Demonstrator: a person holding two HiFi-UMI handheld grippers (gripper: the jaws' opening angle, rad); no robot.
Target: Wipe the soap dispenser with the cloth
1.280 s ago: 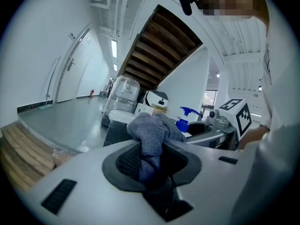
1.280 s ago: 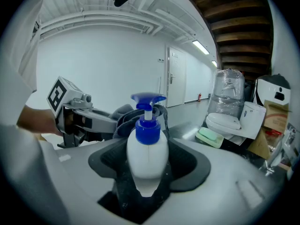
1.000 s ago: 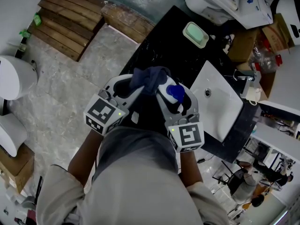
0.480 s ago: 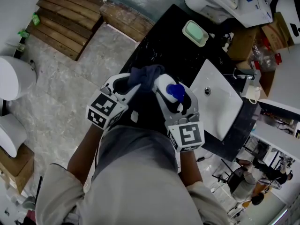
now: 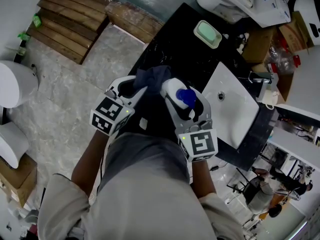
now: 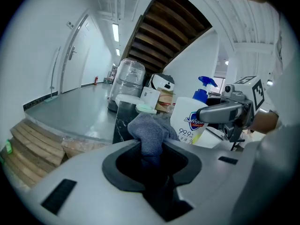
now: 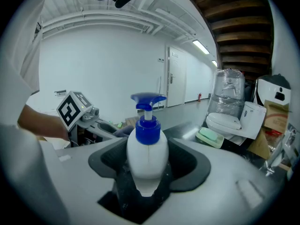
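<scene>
My right gripper [image 5: 176, 95] is shut on a white soap dispenser [image 7: 147, 161] with a blue pump head [image 5: 187, 97], held above the black counter [image 5: 175, 49]. A dark blue-grey cloth [image 5: 154, 78] is bunched in my left gripper [image 5: 142, 86], which is shut on it. The cloth [image 6: 151, 131] rests against the dispenser's left side [image 6: 190, 120], near its printed label. In the right gripper view the left gripper [image 7: 101, 125] shows low behind the bottle on the left.
A white sink basin [image 5: 235, 109] is set in the counter to the right, with a tap [image 5: 260, 80] beyond. A green soap dish [image 5: 208, 34] lies at the counter's far end. Wooden pallets [image 5: 75, 21] lie on the floor at upper left. A toilet [image 5: 227, 1] stands behind.
The left gripper has shifted the cloth a little up and right along the dispenser's side. The right gripper and bottle have nudged slightly leftward toward the cloth.
</scene>
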